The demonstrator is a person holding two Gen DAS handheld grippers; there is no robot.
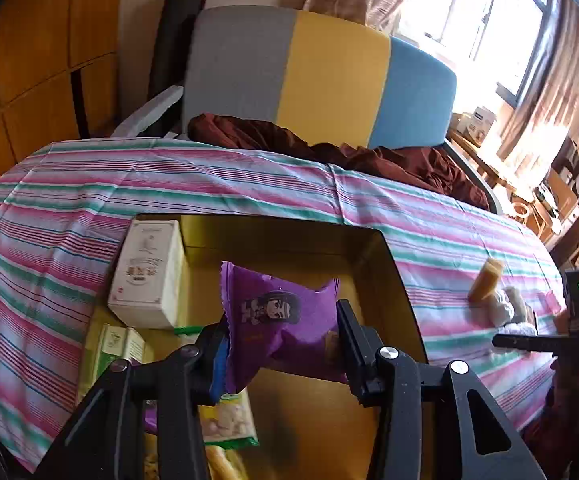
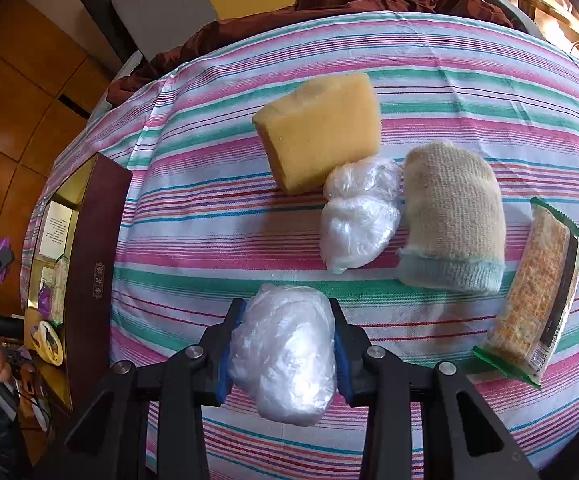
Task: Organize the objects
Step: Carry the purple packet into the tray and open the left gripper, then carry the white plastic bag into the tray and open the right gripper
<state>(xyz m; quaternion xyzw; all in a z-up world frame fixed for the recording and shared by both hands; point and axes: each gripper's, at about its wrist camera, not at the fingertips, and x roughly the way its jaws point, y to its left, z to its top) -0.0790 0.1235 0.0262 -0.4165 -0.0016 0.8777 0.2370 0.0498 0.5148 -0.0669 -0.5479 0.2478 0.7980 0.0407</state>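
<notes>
Above the gold box (image 1: 373,248), purple packet (image 1: 277,316) clamped in left jaws, plastic bundle (image 2: 285,356) clamped in right jaws

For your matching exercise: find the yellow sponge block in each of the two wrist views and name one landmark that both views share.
Left wrist view: yellow sponge lies small at the right, on the striped cloth, beyond the box.
Right wrist view: yellow sponge lies large at upper centre, touching a plastic bundle.
Shared landmark: the striped tablecloth.
</notes>
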